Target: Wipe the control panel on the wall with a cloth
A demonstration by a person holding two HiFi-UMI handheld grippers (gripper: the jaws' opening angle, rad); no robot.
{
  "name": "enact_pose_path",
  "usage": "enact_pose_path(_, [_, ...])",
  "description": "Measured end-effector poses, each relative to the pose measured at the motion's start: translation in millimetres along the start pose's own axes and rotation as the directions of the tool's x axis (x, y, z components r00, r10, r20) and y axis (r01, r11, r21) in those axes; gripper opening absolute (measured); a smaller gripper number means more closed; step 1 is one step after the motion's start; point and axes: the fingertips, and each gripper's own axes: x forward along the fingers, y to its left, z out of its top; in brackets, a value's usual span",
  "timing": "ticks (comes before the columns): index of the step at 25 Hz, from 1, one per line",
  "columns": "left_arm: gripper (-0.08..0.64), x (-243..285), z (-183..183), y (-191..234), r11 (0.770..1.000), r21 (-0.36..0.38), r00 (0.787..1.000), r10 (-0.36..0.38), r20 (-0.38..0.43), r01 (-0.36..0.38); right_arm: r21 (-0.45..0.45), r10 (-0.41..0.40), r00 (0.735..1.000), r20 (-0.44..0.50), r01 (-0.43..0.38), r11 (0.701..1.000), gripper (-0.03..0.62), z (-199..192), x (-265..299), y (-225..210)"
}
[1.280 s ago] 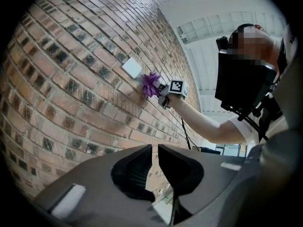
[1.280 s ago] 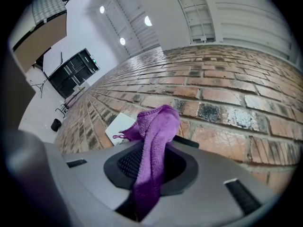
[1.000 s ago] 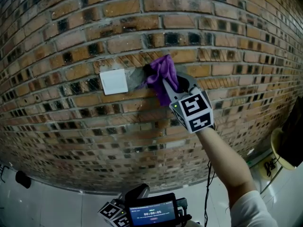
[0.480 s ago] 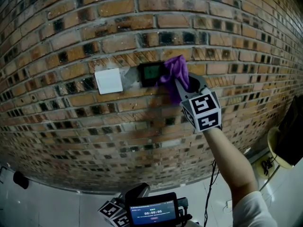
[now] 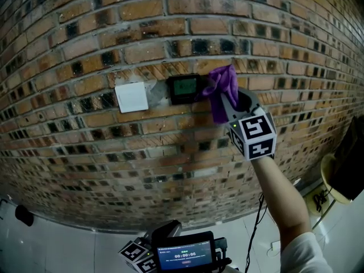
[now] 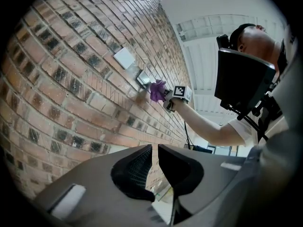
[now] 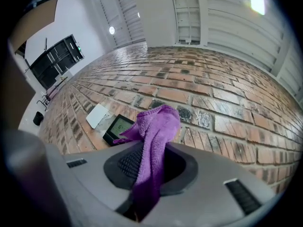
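The control panel [image 5: 184, 88] is a small black box with a greenish display, fixed to the brick wall. My right gripper [image 5: 227, 100] is shut on a purple cloth [image 5: 221, 87], which bunches against the bricks just right of the panel's edge. In the right gripper view the cloth [image 7: 154, 131] hangs down between the jaws, with the panel [image 7: 118, 126] to its left. My left gripper [image 6: 155, 159] is held low and away from the wall, its jaws nearly touching with nothing between them. From there the panel [image 6: 143, 79] and cloth [image 6: 157, 90] look small and far off.
A white switch plate [image 5: 131, 96] sits on the wall just left of the panel, with grey mortar smeared between them. A small screen [image 5: 185, 257] shows at the bottom of the head view. A cable [image 5: 250, 232] hangs below my right arm.
My right gripper has slid to the right along the wall with the cloth. The panel, covered a second ago, now shows in full.
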Motion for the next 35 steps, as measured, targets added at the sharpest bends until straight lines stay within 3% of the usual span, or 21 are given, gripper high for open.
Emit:
enact_pose_path(14, [0.034, -25, 5, 14, 0.998, -0.007, 0.997, 0.07, 0.024, -0.07, 0.027, 0.187, 0.972, 0.14, -0.193, 0.981, 0.081, 61, 30, 103])
enact_pose_path(23, [0.034, -44, 10, 24, 0.993, -0.008, 0.992, 0.119, 0.052, -0.119, 0.03, 0.32, 0.936, 0.144, -0.328, 0.944, 0.081, 73, 58, 182])
enact_pose_path(28, [0.034, -52, 14, 28, 0.99, -0.009, 0.988, 0.141, 0.058, -0.14, 0.02, 0.327, 0.94, 0.102, -0.33, 0.944, 0.081, 58, 67, 186])
enact_pose_path(35, [0.034, -45, 12, 26, 0.993, -0.009, 0.992, 0.117, 0.043, -0.117, 0.019, 0.27, 0.959, 0.079, -0.273, 0.962, 0.081, 45, 63, 154])
